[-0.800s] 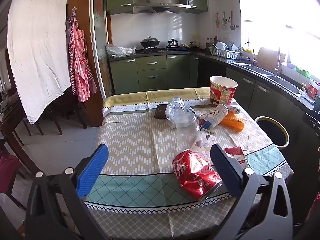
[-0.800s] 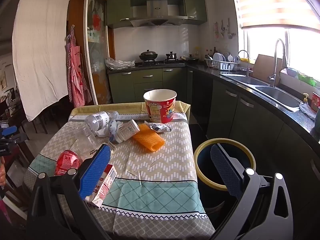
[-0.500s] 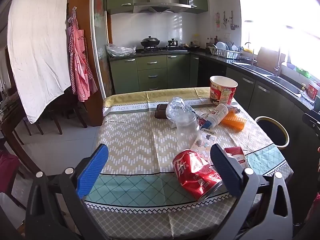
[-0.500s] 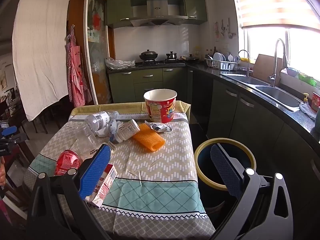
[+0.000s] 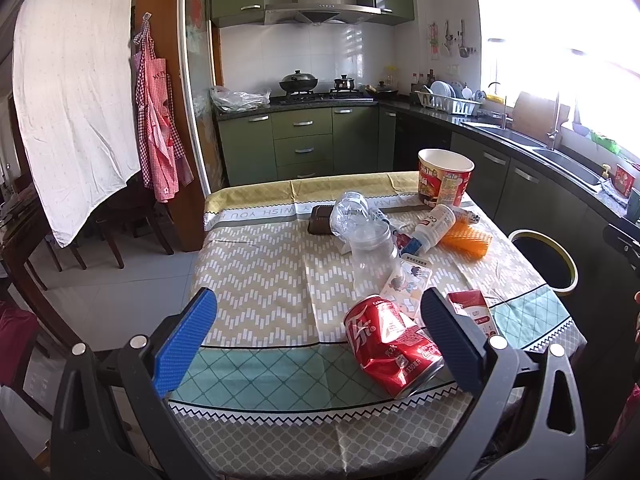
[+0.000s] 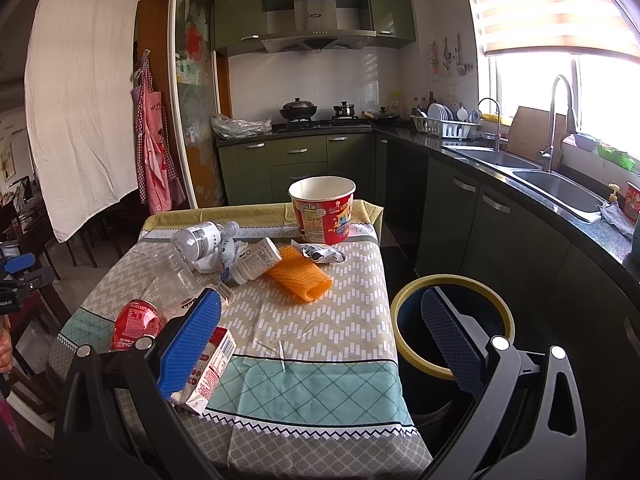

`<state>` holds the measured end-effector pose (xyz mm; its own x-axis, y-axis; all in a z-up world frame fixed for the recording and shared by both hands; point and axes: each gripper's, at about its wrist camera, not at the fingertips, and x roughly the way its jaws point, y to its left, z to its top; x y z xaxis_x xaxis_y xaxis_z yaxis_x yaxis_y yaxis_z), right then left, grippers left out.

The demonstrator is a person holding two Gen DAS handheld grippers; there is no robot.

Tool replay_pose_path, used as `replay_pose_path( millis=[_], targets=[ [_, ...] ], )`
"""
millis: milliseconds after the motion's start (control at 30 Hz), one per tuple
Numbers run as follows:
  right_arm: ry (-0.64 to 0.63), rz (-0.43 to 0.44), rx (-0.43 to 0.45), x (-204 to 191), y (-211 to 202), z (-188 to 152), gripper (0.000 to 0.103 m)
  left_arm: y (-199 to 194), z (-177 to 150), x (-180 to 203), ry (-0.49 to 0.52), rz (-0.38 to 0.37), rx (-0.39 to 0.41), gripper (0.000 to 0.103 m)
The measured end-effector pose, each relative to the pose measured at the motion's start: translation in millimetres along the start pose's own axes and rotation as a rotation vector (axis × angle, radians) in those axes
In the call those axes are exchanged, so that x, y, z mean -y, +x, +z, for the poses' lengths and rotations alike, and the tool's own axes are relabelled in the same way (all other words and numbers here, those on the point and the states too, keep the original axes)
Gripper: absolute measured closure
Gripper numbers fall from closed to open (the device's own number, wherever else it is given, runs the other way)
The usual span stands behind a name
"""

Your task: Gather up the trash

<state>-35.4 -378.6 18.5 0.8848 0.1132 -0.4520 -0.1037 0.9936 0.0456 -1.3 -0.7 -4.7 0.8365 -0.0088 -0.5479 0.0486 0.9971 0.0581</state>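
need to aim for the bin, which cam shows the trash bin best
The right wrist view: the bin sits beside the table with almost its whole yellow rim and dark inside visible, only partly crossed by a finger of the right hand-held gripper. The left wrist view shows just a partial rim at the table's far edge.
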Motion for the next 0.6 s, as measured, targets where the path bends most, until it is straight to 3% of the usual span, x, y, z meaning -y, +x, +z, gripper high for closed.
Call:
replay_pose_path(
  millis=[600],
  targets=[
    [0.003, 0.003, -0.003, 0.2, 1.8, -1.0, 0.004, 0.1, -1.3, 2.8, 0.004, 0.0, -0.004, 0.006]
  ],
)
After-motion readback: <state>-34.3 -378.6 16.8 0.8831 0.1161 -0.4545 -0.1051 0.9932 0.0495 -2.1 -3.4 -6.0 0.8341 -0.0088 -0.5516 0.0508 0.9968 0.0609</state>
